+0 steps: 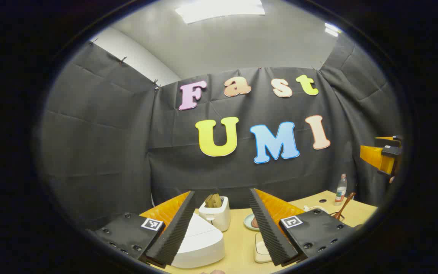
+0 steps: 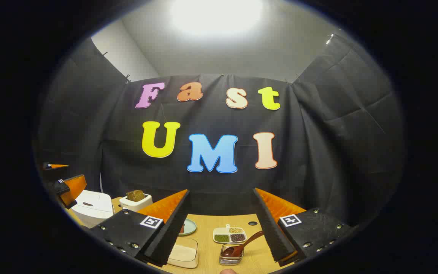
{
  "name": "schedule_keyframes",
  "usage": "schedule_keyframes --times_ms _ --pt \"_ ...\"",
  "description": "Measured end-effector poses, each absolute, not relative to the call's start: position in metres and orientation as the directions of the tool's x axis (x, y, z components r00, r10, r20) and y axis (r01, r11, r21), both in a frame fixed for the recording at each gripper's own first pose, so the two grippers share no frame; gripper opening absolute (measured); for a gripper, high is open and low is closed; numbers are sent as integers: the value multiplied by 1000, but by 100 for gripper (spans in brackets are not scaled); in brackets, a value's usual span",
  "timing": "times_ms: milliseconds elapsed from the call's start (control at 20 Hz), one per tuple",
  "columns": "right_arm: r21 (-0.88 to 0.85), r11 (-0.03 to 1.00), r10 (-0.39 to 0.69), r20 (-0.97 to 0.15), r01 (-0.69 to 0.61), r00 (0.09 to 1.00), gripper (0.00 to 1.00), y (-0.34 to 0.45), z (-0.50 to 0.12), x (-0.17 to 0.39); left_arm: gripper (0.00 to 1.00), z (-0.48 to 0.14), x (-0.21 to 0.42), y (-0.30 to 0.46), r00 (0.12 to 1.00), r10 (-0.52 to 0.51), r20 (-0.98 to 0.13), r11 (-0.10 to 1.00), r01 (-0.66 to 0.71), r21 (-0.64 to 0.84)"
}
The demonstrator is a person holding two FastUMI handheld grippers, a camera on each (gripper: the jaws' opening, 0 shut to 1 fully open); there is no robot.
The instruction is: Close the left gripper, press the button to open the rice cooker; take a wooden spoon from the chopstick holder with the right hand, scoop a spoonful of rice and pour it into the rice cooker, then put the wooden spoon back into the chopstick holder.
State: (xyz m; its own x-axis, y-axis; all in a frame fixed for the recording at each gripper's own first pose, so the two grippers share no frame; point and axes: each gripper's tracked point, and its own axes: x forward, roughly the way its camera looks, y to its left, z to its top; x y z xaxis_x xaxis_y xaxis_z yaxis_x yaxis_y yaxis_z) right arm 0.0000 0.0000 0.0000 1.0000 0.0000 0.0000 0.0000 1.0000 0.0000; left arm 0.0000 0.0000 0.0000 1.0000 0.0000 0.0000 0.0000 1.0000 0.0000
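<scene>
Near the right gripper (image 2: pixel 221 224), the wooden spoon (image 2: pixel 243 245) leans in its holder (image 2: pixel 230 257). It looks light and stiff; grab its handle. Both jaws stand wide, the left gripper (image 1: pixel 222 224) over the rice cooker (image 1: pixel 200 243).

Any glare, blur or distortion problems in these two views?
Right gripper view: ceiling light blows out to white glare; table evenly lit, wooden spoon sharp. Left gripper view: light panel less washed out; rice cooker crisp. Fisheye bends the edges in both.
</scene>
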Motion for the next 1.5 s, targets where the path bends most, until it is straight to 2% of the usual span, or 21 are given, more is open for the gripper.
schedule_keyframes --times_ms 350,500,550,650,700,1050,1150,1200,1250,1300,1450,1500 --pt "-5 1000 11 24 -11 1000 96 -2 5 5 96 1 2 12 1000 23 -1 1000 -23 18" --pt "-7 1000 27 -12 -27 1000 96 0 -10 7 96 -7 6 14 999 29 -15 999 -29 24" --pt "-9 999 31 -25 -32 999 96 1 -15 7 91 -11 6 15 999 32 -24 999 -31 21" --pt "-9 999 39 -46 -40 998 96 2 -22 7 100 -20 7 18 998 41 -43 999 -41 13" --pt "-6 999 44 -48 -44 998 96 3 -22 7 91 -21 8 20 998 49 -49 999 -48 10" --pt "9 998 65 -20 -65 998 96 6 -14 13 92 -12 8 30 995 93 -27 996 -92 14" --pt "15 997 71 -17 -71 997 96 8 -12 16 100 -8 9 31 995 102 -22 995 -101 13" --pt "16 997 73 -14 -73 997 96 9 -10 17 91 -7 11 30 995 96 -25 995 -96 10" --pt "14 997 73 -11 -73 997 96 9 -9 18 96 -9 10 31 995 99 -23 995 -99 6" --pt "13 997 73 -6 -73 997 96 9 -7 18 96 -7 12 35 994 105 -16 994 -105 4" --pt "8 997 71 2 -71 997 96 10 -4 20 70 -8 17 46 991 132 -17 991 -132 6" --pt "7 998 70 1 -70 998 96 11 -4 21 53 -10 19 50 990 140 -25 990 -140 6"
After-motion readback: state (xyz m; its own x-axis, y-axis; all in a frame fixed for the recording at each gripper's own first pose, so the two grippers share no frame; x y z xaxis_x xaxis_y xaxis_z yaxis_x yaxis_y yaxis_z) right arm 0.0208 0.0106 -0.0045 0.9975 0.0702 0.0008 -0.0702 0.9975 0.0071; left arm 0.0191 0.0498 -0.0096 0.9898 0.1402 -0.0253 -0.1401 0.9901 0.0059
